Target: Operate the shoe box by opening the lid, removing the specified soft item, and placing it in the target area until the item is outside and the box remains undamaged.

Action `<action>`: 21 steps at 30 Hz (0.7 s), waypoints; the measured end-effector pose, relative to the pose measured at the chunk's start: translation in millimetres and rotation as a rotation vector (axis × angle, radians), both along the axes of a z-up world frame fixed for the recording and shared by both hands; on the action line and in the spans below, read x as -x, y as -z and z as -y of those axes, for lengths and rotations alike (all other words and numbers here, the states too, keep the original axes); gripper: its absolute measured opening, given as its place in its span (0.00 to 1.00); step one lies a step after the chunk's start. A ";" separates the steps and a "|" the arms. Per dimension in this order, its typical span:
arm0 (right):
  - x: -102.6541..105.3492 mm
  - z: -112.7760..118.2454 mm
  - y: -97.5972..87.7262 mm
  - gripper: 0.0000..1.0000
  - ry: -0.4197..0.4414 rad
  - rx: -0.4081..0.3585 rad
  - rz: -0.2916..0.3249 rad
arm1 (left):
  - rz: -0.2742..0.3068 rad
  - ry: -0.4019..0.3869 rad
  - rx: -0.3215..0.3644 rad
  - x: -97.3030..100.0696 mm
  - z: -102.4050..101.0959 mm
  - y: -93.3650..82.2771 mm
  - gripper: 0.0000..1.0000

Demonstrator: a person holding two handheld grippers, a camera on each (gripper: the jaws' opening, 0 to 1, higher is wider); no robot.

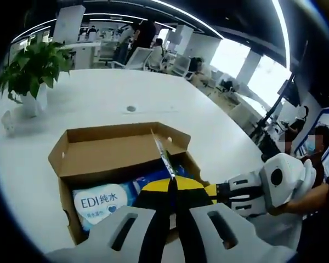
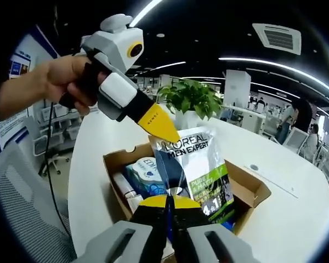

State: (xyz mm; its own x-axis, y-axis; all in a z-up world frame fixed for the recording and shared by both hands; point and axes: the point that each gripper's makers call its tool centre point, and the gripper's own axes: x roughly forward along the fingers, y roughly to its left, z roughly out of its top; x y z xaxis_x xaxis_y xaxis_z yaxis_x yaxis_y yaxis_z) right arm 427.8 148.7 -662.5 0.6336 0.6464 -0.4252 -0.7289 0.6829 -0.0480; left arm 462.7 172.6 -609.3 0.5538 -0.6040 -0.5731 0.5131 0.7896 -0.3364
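An open cardboard shoe box lies on the white table, its lid folded back. A soft L'Oreal Men Expert pouch stands upright over the box. My left gripper is shut on the pouch's top corner, and my right gripper is shut on its lower edge. The left gripper view shows the pouch edge-on between my left gripper's jaws, with my right gripper coming in from the right. A blue-and-white EDI tissue pack rests inside the box.
A potted plant stands on the table behind the box, beside a small round hole in the tabletop. A mesh chair sits off the table's near edge. People and office chairs are far behind.
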 end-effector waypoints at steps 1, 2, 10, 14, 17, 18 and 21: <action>-0.5 -0.1 -1.6 0.00 0.001 -0.003 0.000 | 0.005 0.002 0.001 -0.1 0.1 -2.6 0.00; -1.2 -0.2 -3.3 0.00 0.003 -0.007 0.001 | 0.010 0.002 0.002 -0.4 -0.2 -4.3 0.00; -3.6 2.0 -21.2 0.00 0.002 -0.020 0.030 | 0.048 0.002 0.030 -1.3 0.8 -24.4 0.00; -5.3 5.0 -28.6 0.00 0.010 -0.027 0.043 | 0.065 0.004 0.042 -1.4 3.6 -32.5 0.00; -5.4 8.4 -33.5 0.00 0.013 -0.023 0.057 | 0.074 0.010 0.044 -1.4 6.6 -36.2 0.00; -5.5 9.5 -34.4 0.00 0.014 -0.022 0.060 | 0.078 0.014 0.045 -1.7 8.6 -37.7 0.00; -6.3 14.9 -36.4 0.00 0.022 -0.021 0.066 | 0.083 0.024 0.047 -2.5 13.7 -39.5 0.00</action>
State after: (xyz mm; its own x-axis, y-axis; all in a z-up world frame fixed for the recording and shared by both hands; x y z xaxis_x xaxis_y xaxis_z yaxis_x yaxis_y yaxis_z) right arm 434.1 133.8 -626.0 0.6740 0.6404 -0.3682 -0.7094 0.7002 -0.0808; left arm 465.1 158.9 -569.8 0.5836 -0.6427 -0.4964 0.5591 0.7613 -0.3284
